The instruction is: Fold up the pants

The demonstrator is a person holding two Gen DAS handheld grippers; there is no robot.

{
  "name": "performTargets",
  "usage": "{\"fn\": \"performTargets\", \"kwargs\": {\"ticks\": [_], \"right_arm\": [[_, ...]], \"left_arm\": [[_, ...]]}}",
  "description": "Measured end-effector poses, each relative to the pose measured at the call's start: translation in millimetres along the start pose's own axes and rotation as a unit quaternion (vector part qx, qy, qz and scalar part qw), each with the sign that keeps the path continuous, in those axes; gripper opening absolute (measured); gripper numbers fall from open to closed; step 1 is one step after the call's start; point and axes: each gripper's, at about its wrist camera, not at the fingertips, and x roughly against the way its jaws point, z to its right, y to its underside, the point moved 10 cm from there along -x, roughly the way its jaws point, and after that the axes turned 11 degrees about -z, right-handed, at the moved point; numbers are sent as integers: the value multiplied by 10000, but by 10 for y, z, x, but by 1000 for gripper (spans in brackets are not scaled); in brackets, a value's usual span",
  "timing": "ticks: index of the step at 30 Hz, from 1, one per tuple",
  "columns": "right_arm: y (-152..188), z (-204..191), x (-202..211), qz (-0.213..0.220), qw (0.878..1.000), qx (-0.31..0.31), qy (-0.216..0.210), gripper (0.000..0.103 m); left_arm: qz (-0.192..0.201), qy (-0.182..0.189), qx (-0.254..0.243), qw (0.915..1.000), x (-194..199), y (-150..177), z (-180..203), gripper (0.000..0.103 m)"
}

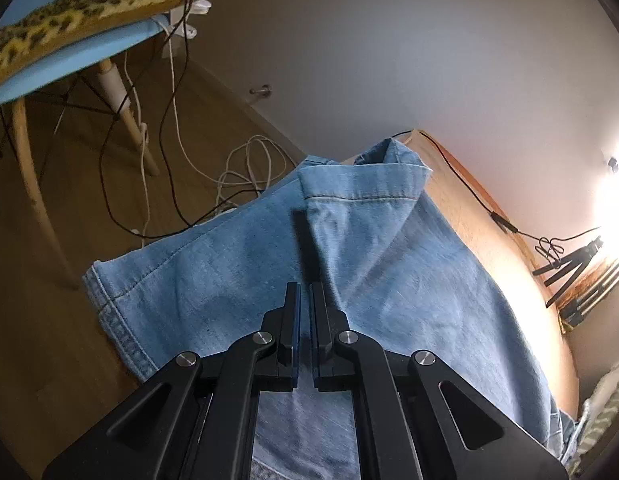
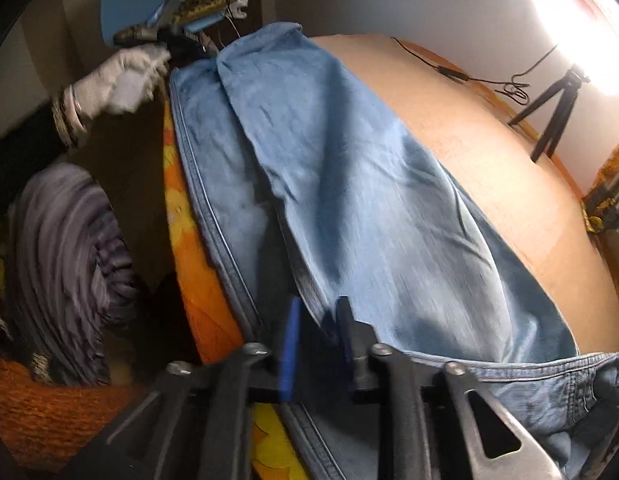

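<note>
Left wrist view: the left gripper [image 1: 305,300] hovers over the light blue denim pants [image 1: 389,280], its 2 black fingers [image 1: 291,320] drawn nearly together with only a thin gap and no cloth visibly between them. The pants lie spread on the orange-brown wooden table [image 1: 489,216], one hem end draped over the near edge, probably to leave room for folding.

Right wrist view: the right gripper [image 2: 317,320] sits low at the waistband end, its 2 blue-padded fingers [image 2: 289,344] parted, with a denim edge just beside them but not pinched. A white-gloved hand [image 2: 121,76] steadies the far hem.
</note>
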Motion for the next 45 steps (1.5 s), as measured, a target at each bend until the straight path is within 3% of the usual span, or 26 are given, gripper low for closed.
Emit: {"fn": "performTargets", "kwargs": {"ticks": [3,4,5,6,7,13,16,22,26,29,30,31,34,38,41,45], "right_arm": [[-300,20,159,206,9997,64,-64,34],[-400,32,197,269,9996,76,-83,35],[-535,53,232,339,9993,66,-113,35],[-657,76,253,396,9991,41,-146,35],[-815,99,264,469,9987,-6,-200,35],[-1374,-6,223,750,9969,110,-190,35],[-1512,-72,199,825,9962,223,-174,35],[-1732,-145,204,1038,9939,309,-201,35],[-1877,-129,236,1215,9921,200,-243,35],[-1982,-108,249,1327,9908,100,-259,35],[-2024,-97,249,1370,9902,60,-258,35],[-2059,-91,252,1397,9898,27,-258,35],[-2168,-61,247,1455,9889,-62,-292,35],[-2318,-59,206,1458,9891,30,-218,35],[-2472,-6,123,1423,9897,77,-155,35],[-2717,48,-65,1231,9915,-44,-418,35]], "left_arm": [[-41,369,174,9992,-6,-55,-13,3],[-73,493,239,9985,-20,-73,-6,8],[-121,551,297,9980,-79,-99,36,15],[-154,610,348,9974,-115,-121,42,33],[-168,671,391,9968,-121,-126,43,42],[-312,1091,609,9917,-181,-222,119,46],[-202,1326,608,9891,-94,-238,177,47],[-351,1216,682,9896,-252,-231,107,47],[-311,1404,713,9870,-290,-289,200,47],[-242,1413,563,9881,-290,-324,308,40],[-197,1381,516,9889,-293,-332,333,12],[-205,1363,464,9894,-305,-340,362,0],[-100,1513,382,9877,-224,-373,433,1],[499,1559,281,9861,208,-410,288,1],[467,1594,595,9843,295,-318,-24,1],[643,1532,968,9813,441,-40,-393,1]]}}
